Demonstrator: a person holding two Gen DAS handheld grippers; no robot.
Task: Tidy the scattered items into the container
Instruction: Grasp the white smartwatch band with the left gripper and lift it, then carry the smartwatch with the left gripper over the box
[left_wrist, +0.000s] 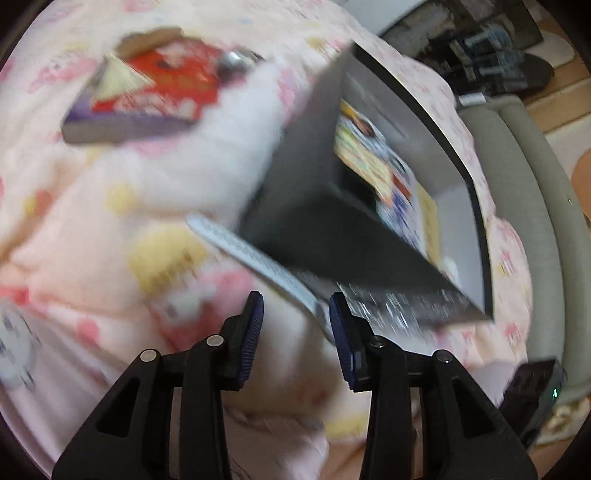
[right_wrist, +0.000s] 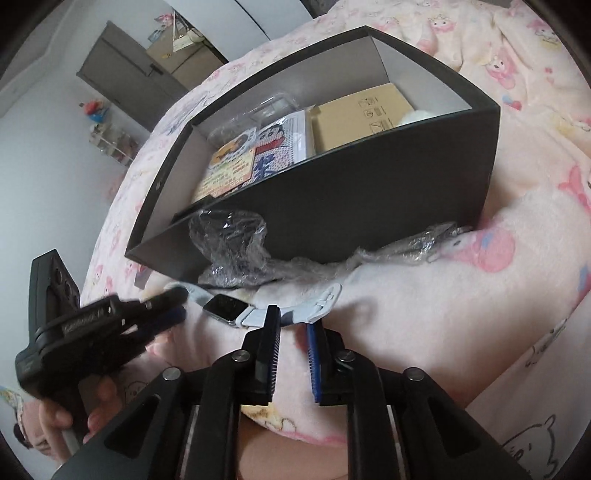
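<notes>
A pink cartoon-print blanket (right_wrist: 461, 295) covers the bed, with the black box (right_wrist: 351, 206) resting on it, already holding cards and a cardboard packet. A smartwatch (right_wrist: 227, 308) with a white strap lies just in front of the box beside crumpled plastic wrap (right_wrist: 229, 243). The right gripper (right_wrist: 291, 325) hangs over the strap, fingers apart, likely lining up a pick. The left gripper (left_wrist: 295, 314) is also spread, holding nothing; a red book (left_wrist: 147, 92) waits farther off
</notes>
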